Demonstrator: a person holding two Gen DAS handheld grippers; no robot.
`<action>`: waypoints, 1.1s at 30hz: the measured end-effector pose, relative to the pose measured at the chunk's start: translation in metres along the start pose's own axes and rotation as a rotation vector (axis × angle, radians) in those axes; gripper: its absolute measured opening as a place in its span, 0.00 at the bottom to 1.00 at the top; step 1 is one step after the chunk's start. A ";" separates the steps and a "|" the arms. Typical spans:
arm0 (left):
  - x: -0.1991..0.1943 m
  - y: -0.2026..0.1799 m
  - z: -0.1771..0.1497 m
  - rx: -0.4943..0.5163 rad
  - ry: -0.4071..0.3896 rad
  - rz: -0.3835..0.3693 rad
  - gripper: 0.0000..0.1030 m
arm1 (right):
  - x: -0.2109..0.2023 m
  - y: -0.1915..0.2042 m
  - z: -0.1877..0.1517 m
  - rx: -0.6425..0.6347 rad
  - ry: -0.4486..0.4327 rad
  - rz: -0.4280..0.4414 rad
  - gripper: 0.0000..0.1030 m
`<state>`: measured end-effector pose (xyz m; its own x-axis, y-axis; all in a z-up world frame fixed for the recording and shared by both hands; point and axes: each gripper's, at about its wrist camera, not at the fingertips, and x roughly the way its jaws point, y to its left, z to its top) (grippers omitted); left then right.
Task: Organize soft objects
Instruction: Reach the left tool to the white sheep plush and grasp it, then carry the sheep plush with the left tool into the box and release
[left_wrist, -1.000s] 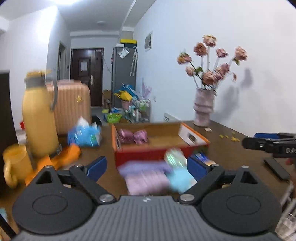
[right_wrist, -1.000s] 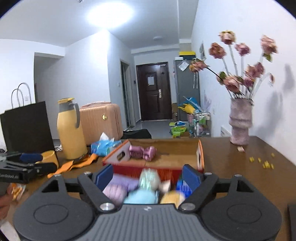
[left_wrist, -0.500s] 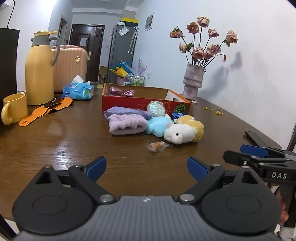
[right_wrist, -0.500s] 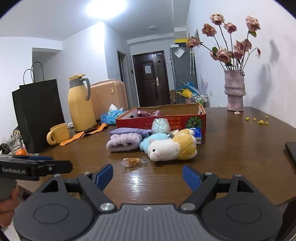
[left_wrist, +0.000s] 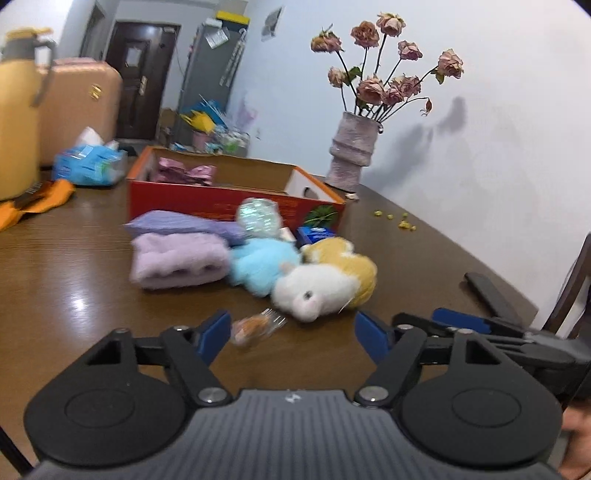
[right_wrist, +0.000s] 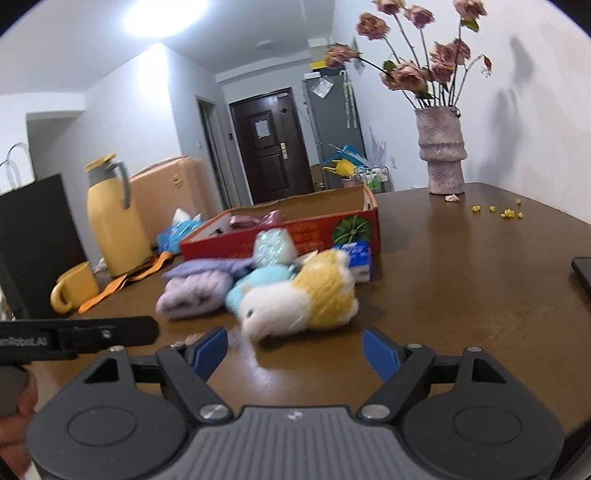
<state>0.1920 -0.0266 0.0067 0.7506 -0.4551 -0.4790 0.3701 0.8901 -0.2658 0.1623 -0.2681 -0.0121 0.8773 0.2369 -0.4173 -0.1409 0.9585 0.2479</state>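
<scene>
Left claw (left_wrist: 291, 332) closing, right claw (right_wrist: 295, 349) spread

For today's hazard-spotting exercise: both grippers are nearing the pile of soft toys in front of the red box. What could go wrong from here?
1. The left gripper, jaws closing, may catch the small wrapped snack instead of a toy.
2. The white-and-yellow plush leans on the blue plush; lifting one may drag the other.
3. Both grippers could collide.

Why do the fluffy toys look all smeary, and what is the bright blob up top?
Left wrist view: motion blur smears the white and yellow plush toy and wrapped snack. Right wrist view: a ceiling light glares white; the plush is blurred too.
</scene>
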 end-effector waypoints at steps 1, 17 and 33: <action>0.012 0.000 0.007 -0.020 0.008 -0.023 0.72 | 0.006 -0.004 0.005 0.007 -0.005 0.003 0.75; 0.112 0.025 0.026 -0.268 0.206 -0.097 0.46 | 0.101 -0.046 0.037 0.159 0.075 0.072 0.42; 0.024 -0.034 -0.001 -0.144 0.134 -0.148 0.45 | -0.014 -0.033 0.014 0.169 -0.027 0.066 0.41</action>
<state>0.1970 -0.0677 0.0037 0.6113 -0.5878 -0.5298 0.3817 0.8055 -0.4533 0.1613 -0.3055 -0.0023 0.8810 0.2915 -0.3726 -0.1210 0.9003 0.4182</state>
